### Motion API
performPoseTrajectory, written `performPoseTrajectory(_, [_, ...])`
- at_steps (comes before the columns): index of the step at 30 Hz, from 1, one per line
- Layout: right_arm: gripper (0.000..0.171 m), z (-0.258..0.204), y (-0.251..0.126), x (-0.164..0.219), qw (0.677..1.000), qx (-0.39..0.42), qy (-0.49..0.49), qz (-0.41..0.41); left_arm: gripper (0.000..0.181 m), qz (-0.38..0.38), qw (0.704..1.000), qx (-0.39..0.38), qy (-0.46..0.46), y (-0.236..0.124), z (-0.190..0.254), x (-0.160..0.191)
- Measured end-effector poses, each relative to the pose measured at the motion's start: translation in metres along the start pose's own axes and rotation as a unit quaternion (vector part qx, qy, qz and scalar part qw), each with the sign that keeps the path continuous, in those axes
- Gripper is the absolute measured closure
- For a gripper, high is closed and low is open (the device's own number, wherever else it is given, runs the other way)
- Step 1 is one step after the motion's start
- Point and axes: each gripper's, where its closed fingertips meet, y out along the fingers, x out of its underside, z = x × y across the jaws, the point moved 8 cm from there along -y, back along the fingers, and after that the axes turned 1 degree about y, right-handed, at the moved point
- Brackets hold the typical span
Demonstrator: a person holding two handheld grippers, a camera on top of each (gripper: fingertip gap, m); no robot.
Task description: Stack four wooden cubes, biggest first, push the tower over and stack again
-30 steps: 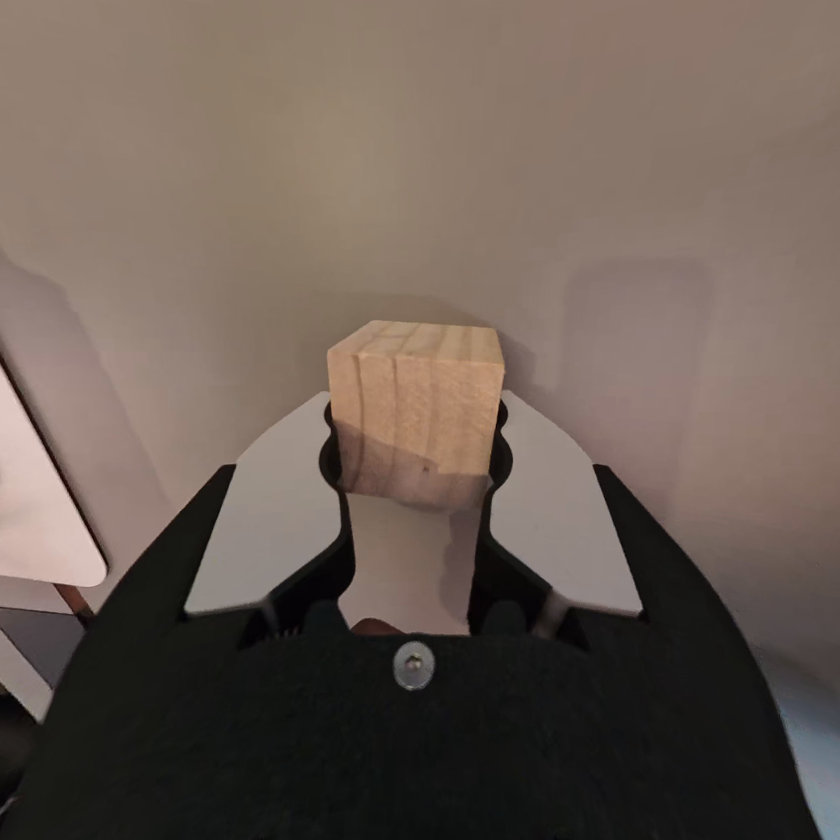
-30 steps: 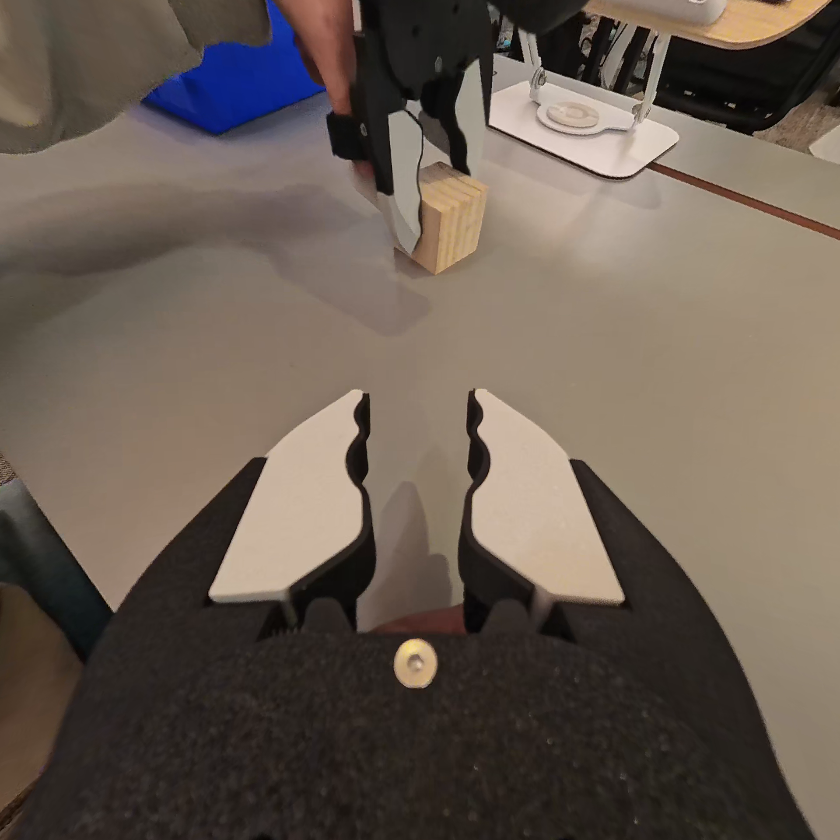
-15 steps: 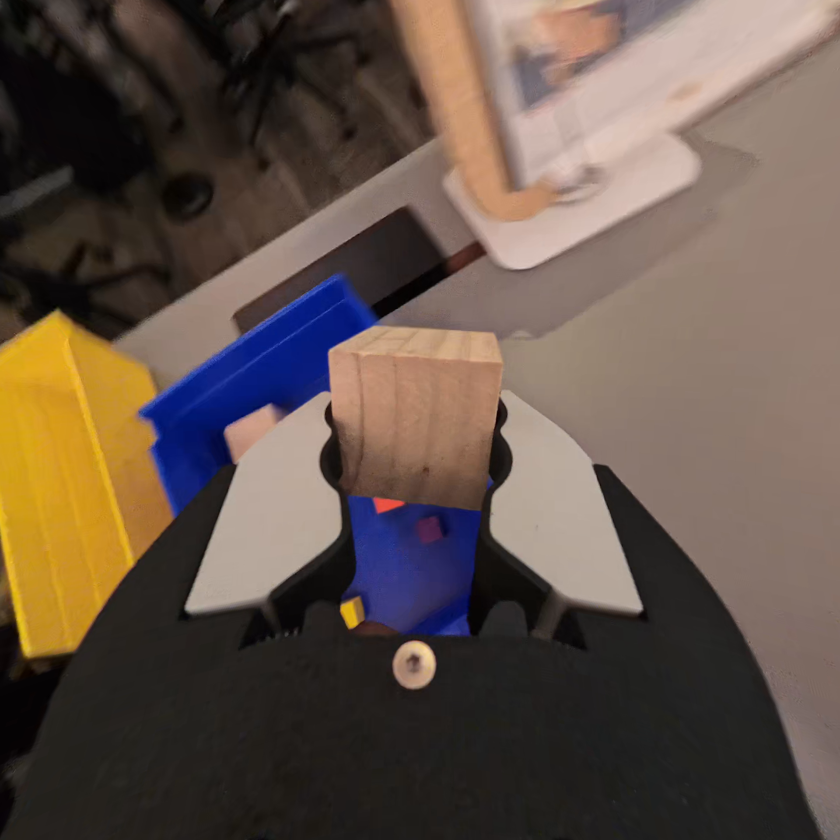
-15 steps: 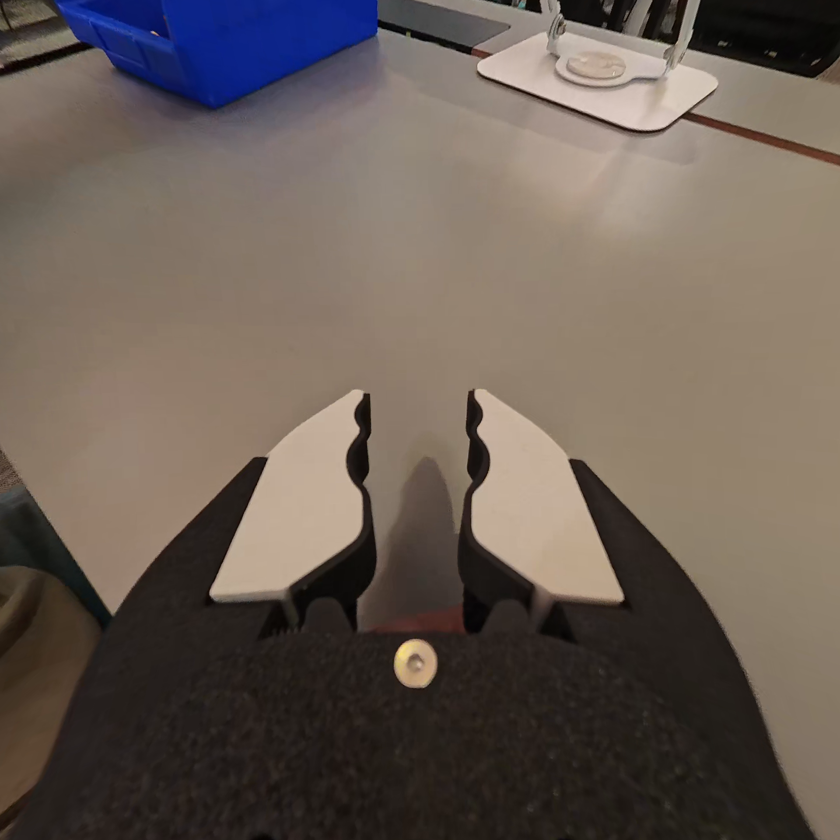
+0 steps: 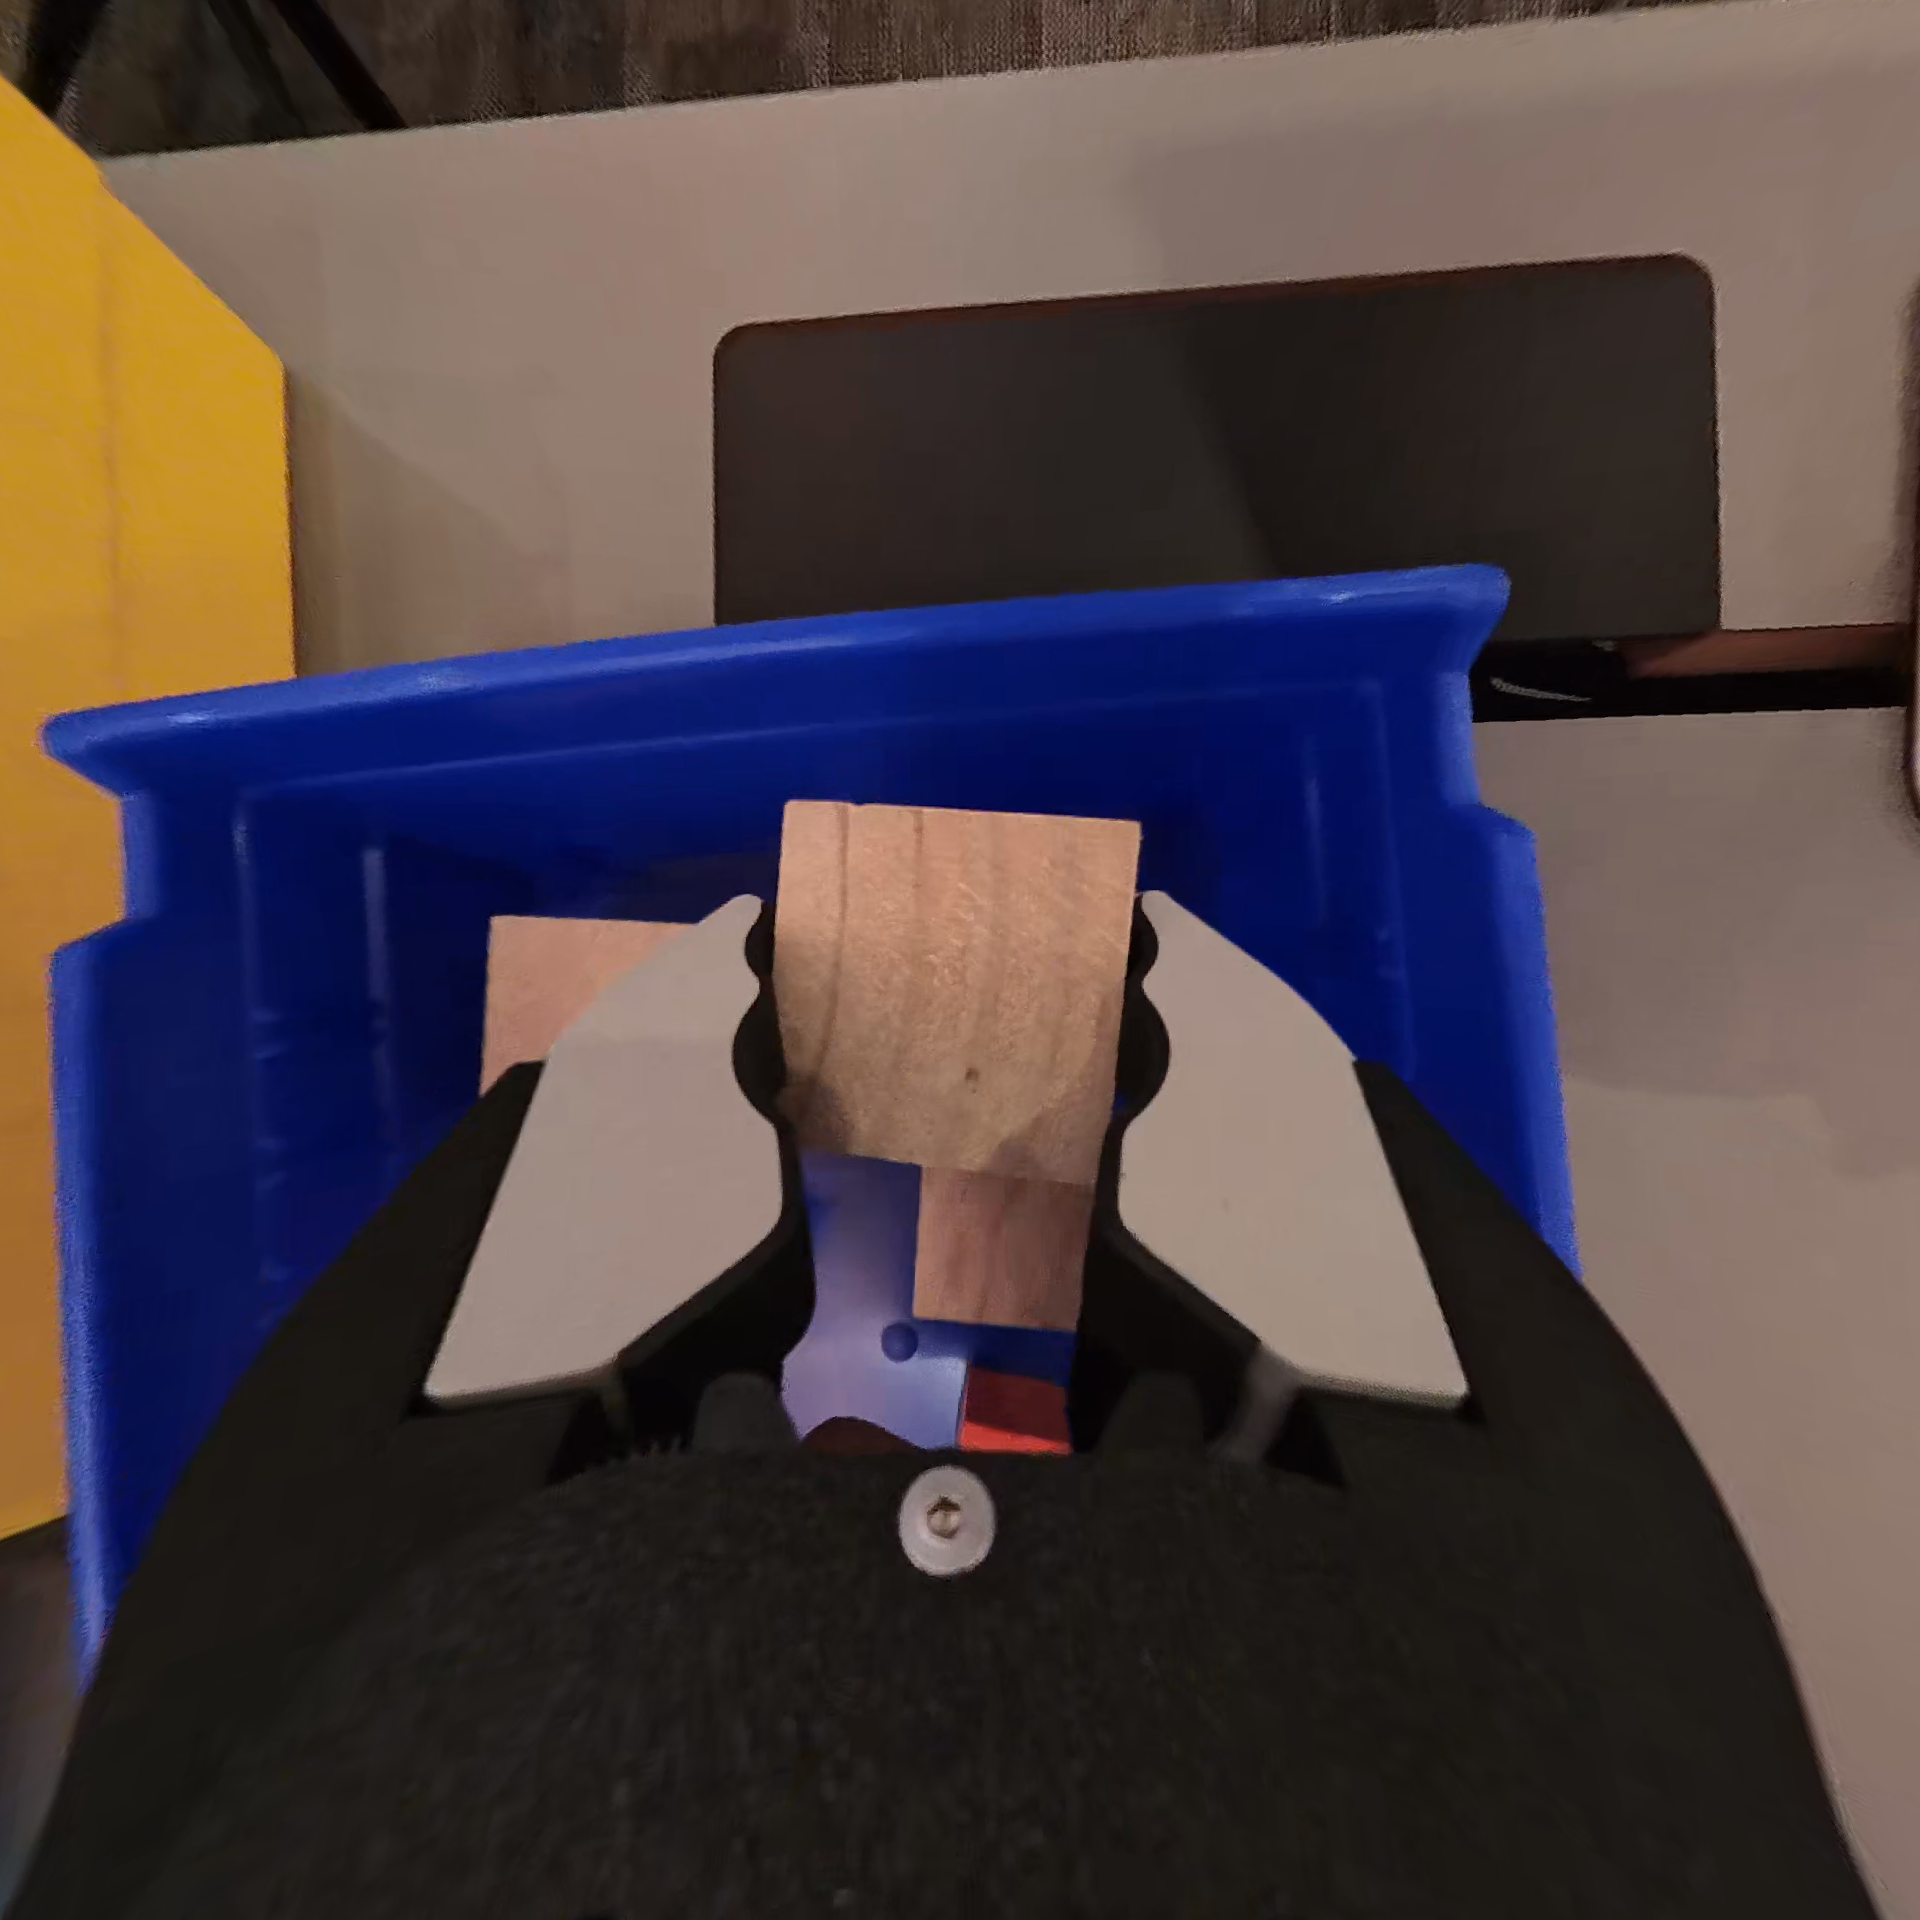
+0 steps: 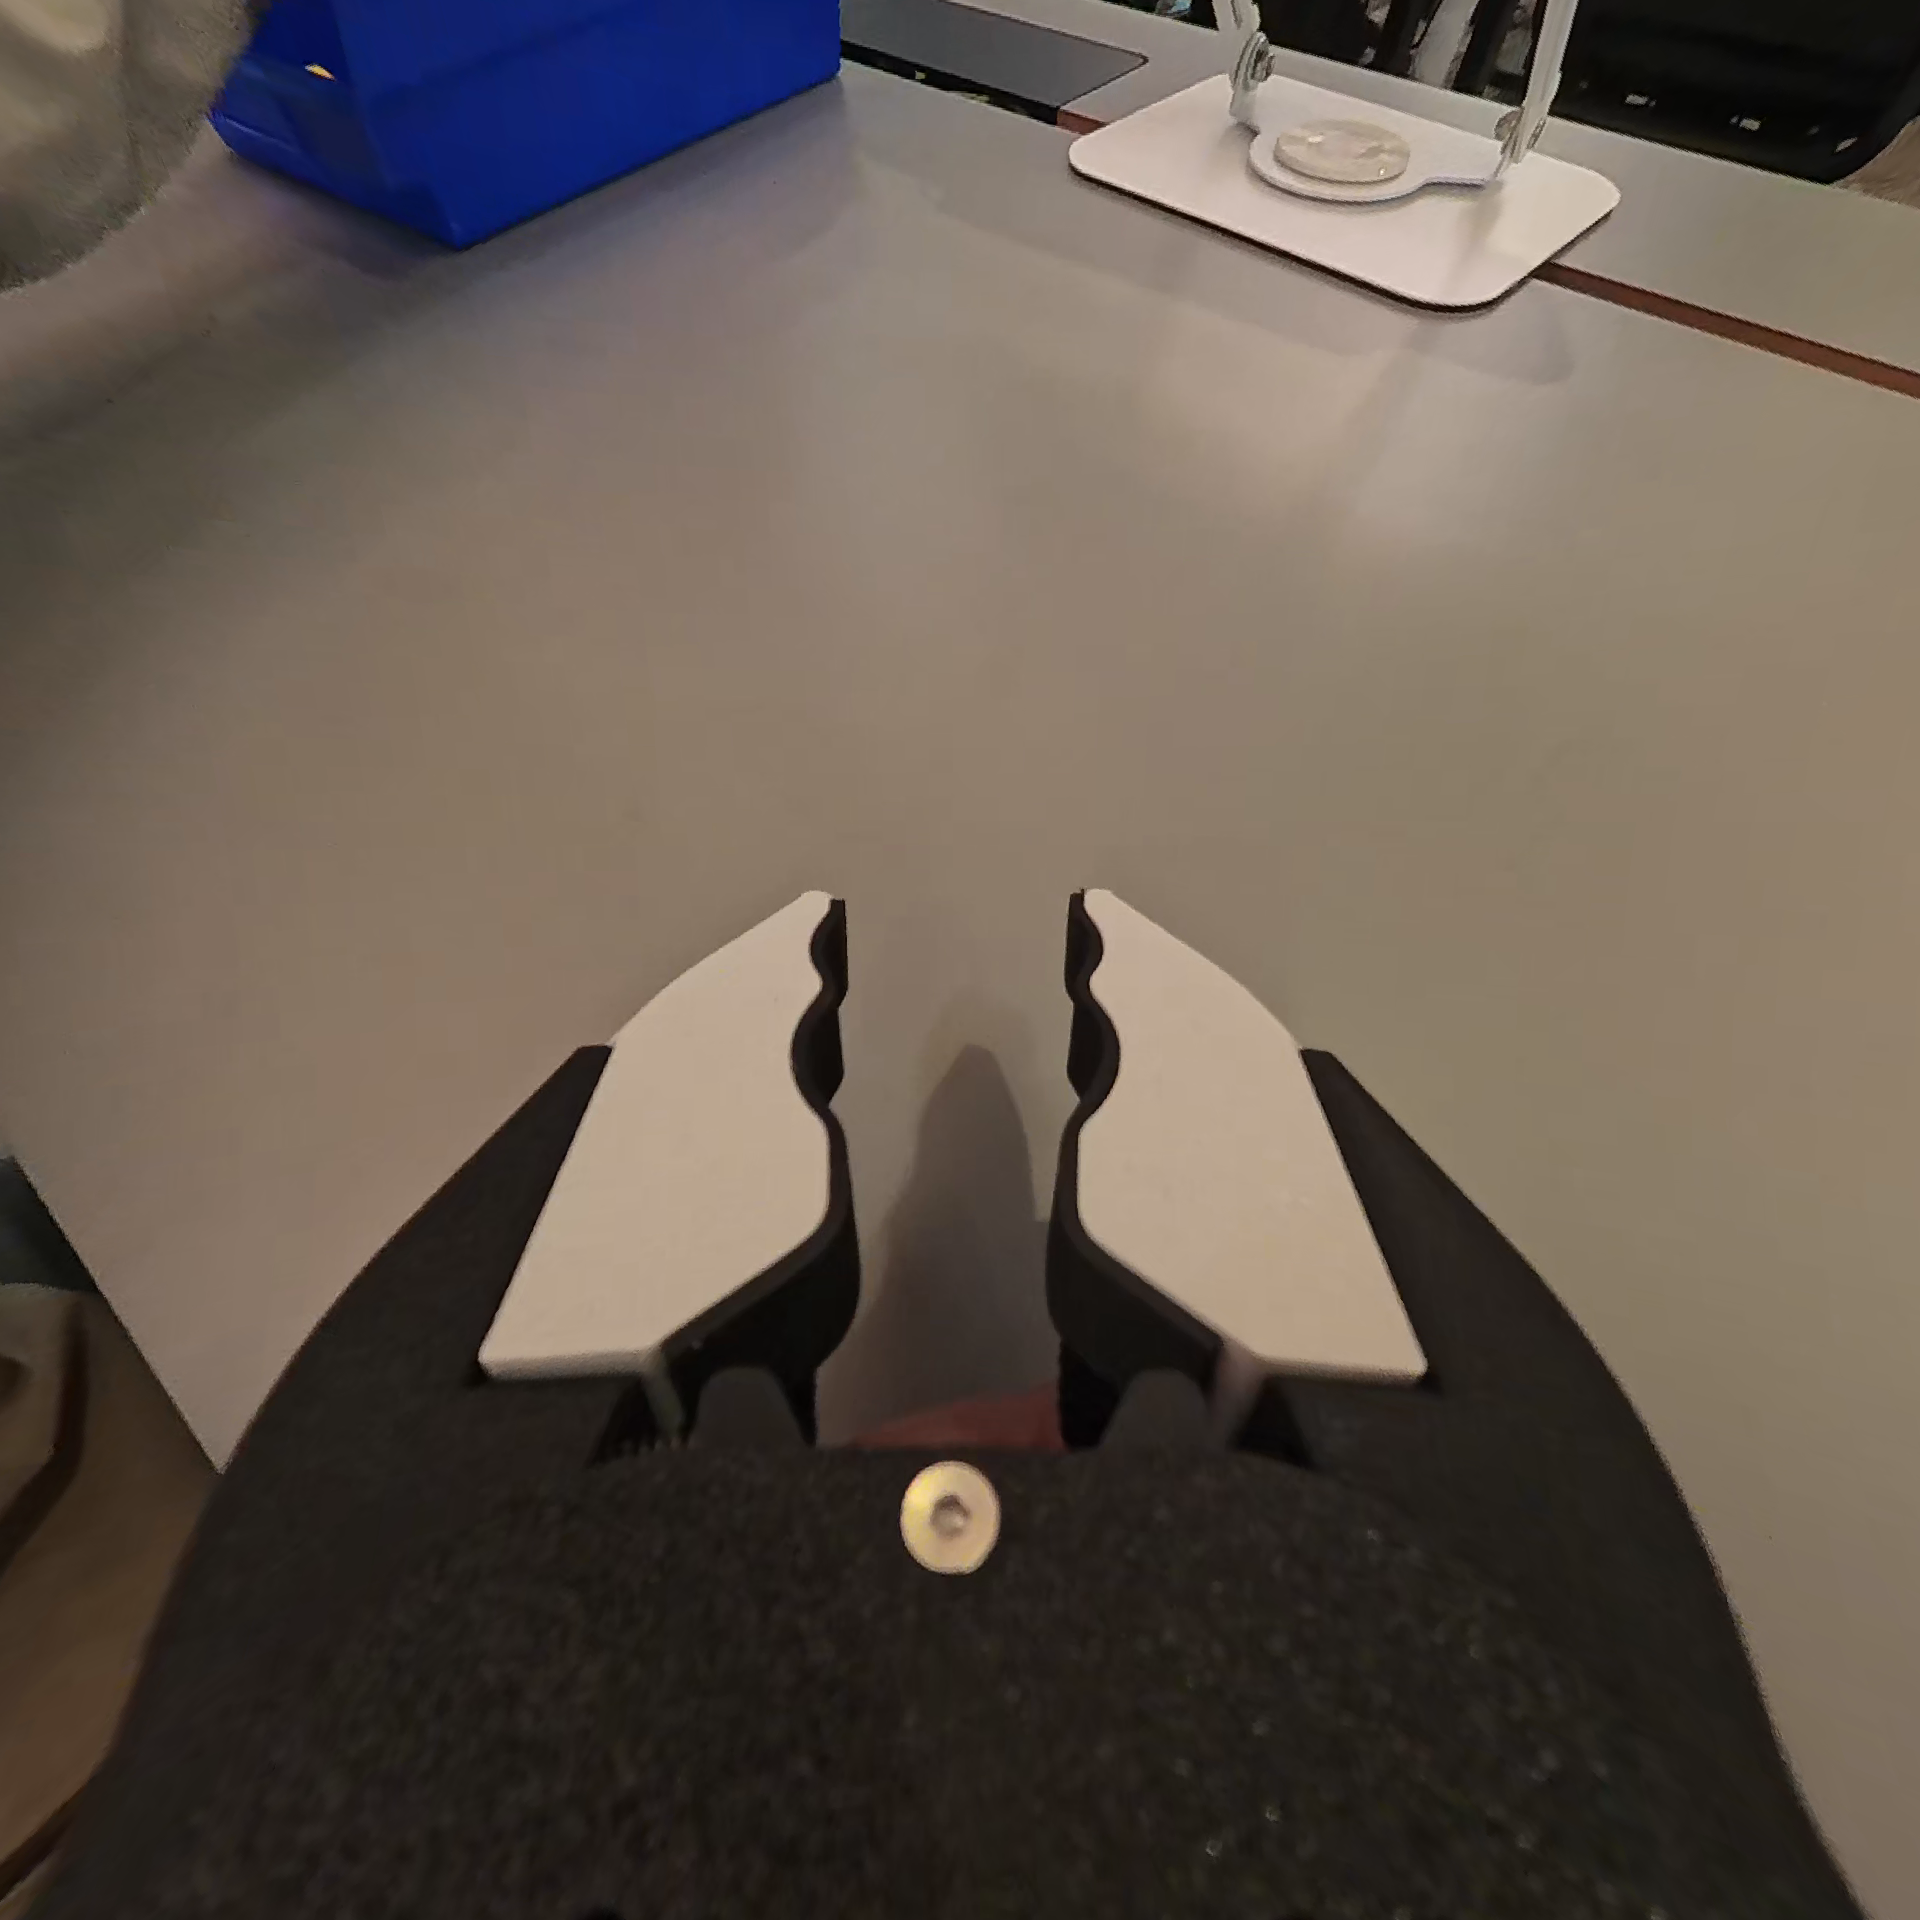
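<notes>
A second ago the left gripper held its wooden cube low against the grey tabletop; half a second ago it had swung up toward the blue bin. Now it hangs directly over that bin, looking down into it, with the cube clamped between its two fingers as before. The table in front of the right gripper, where the cube stood a second ago, now shows no cube at all.

This reads as clearing away rather than building: a cube is being carried to the bin instead of onto a tower, so the stacking rounds appear to be finished, or at least no stack is standing in view. Whether the cube is about to be dropped cannot be told yet.

Inside the bin, below the held cube, lie a second wooden block just under the fingers, another wooden block to the gripper's left, and a small red piece near the gripper's base. A yellow bin stands beside the blue one on the left, and a dark rectangular panel sits in the table beyond it.

The left gripper points steeply downward over the bin's middle. The right gripper hovers low and level over bare table, fingers parted with nothing between them, the blue bin far ahead to its left and a white stand base ahead to its right. A blurred sleeve shows at that view's upper left.
</notes>
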Motion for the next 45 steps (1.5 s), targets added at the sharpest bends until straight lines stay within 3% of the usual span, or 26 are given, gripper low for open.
performPoseTrajectory(8, [0.131,-0.001,0.001,0.000,1.000,-0.009,0.004,0.001,0.119,-0.063,0.998,-0.015,0.007,0.037,0.007,0.020])
performPoseTrajectory(12, [0.131,-0.001,-0.001,0.000,1.000,-0.007,0.002,0.000,0.118,-0.045,0.999,-0.022,0.009,0.039,0.009,0.021])
performPoseTrajectory(14, [0.131,-0.001,-0.001,-0.001,1.000,-0.007,0.001,0.000,0.108,-0.026,1.000,-0.004,0.003,0.031,0.011,0.021])
performPoseTrajectory(20, [0.131,-0.003,-0.002,-0.001,1.000,-0.012,0.003,0.003,0.099,0.095,0.995,0.035,-0.001,-0.050,-0.003,0.034])
performPoseTrajectory(26, [0.131,-0.009,0.003,0.000,1.000,-0.017,-0.005,-0.001,0.108,0.290,0.956,0.031,0.015,-0.167,-0.006,0.097])
performPoseTrajectory(33, [0.131,-0.010,-0.001,-0.003,1.000,-0.011,-0.011,0.002,0.105,0.373,0.926,-0.054,0.035,-0.220,0.011,0.162])
performPoseTrajectory(40, [0.131,-0.010,-0.004,-0.005,1.000,-0.008,-0.013,0.005,0.107,0.328,0.943,-0.050,0.028,-0.214,0.010,0.171])
performPoseTrajectory(45, [0.131,-0.010,-0.003,-0.003,1.000,-0.010,-0.014,0.002,0.106,0.206,0.977,-0.050,0.034,-0.154,-0.012,0.127])
